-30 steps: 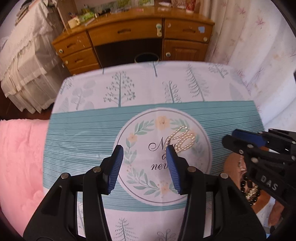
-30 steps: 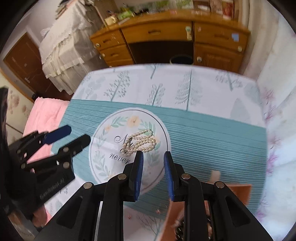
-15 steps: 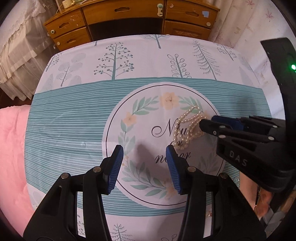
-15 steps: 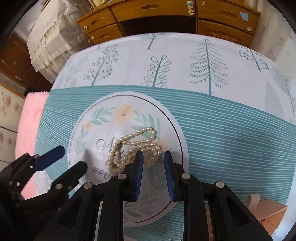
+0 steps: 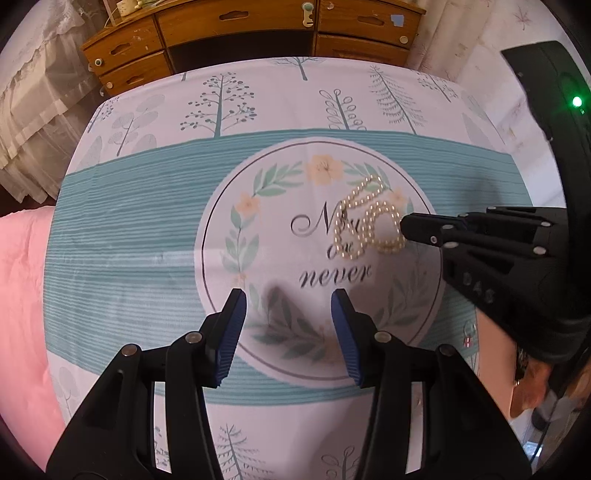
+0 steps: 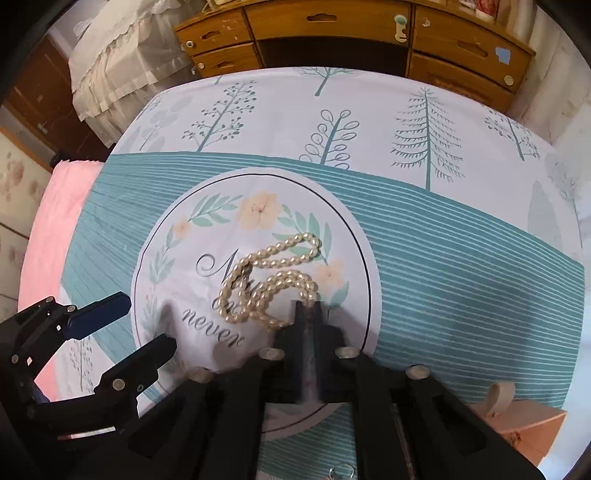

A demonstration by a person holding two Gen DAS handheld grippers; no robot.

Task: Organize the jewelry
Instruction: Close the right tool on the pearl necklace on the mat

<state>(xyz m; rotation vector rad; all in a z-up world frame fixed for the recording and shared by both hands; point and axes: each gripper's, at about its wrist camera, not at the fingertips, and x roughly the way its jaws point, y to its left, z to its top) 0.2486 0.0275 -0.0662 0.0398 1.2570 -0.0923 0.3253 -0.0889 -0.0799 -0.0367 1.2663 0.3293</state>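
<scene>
A cream pearl necklace [image 5: 354, 197] [image 6: 280, 276] lies coiled on the round flower print of the tablecloth [image 5: 129, 221]. My right gripper [image 6: 308, 304] [image 5: 404, 225] points down at the coil's near-right bend. Its jaws are closing and stand together with the strand nipped at their tips. The necklace still rests on the cloth. My left gripper [image 5: 288, 295] [image 6: 149, 321] hovers open over the print's lower part, a short way left of the necklace. Nothing is between its blue pads.
A pink jewelry box [image 6: 524, 432] sits at the table's near right corner, a small ring [image 6: 341, 470] by the front edge. A wooden desk [image 5: 240, 22] stands behind the table. Pink bedding [image 5: 22, 295] borders the left side.
Both grippers came down closer to the cloth. The right gripper reached the necklace's bend and its jaws closed there. The left jaws kept their width.
</scene>
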